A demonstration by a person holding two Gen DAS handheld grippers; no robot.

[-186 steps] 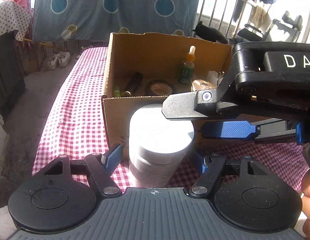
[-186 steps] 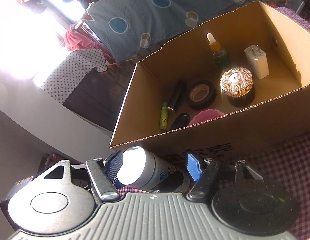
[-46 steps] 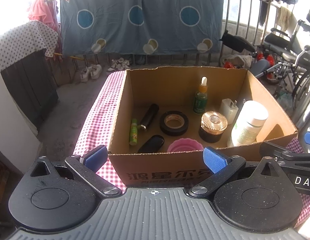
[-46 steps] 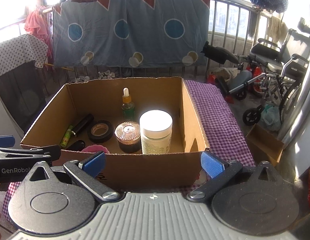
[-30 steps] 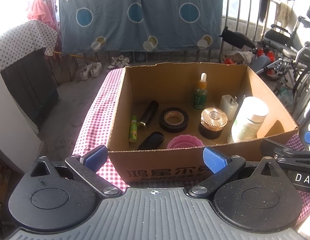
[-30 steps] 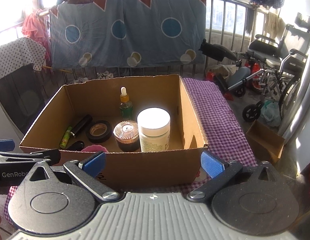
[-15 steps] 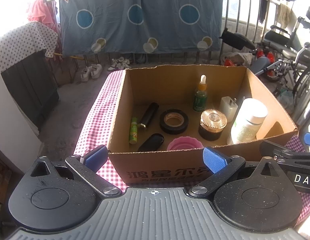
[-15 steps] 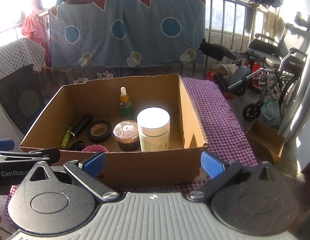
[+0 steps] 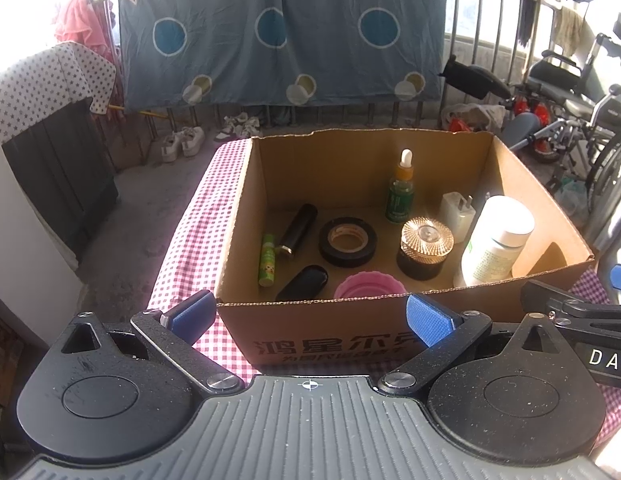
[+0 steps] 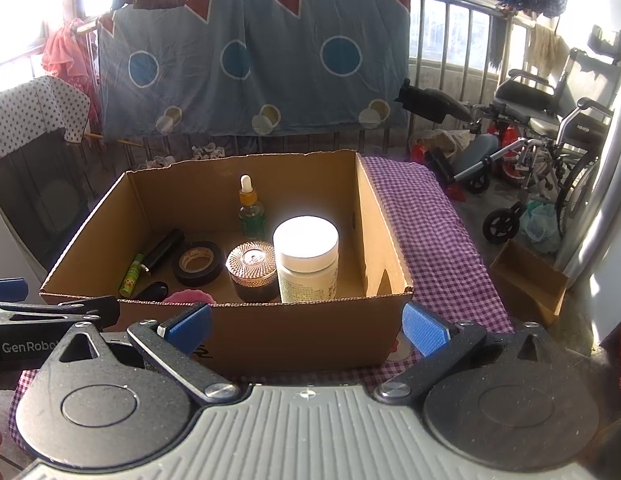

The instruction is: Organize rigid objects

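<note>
Pink cup (image 9: pixel 369 286) behind box wall (image 9: pixel 350 312)

one cardboard box (image 9: pixel 334 344); inside: one white jar (image 9: pixel 496 240), one dropper bottle (image 9: pixel 400 194), one tape roll (image 9: pixel 347 242), one pink cup (image 9: pixel 368 285).

Sunlit railings (image 10: pixel 434 40), blue sheet (image 10: pixel 250 64), wheelchair (image 10: pixel 550 120)

White jar (image 10: pixel 306 258), formerly gripped outside the cardboard box (image 10: pixel 294 336), stood inside near its right wall; both grippers withdrew, empty.
</note>
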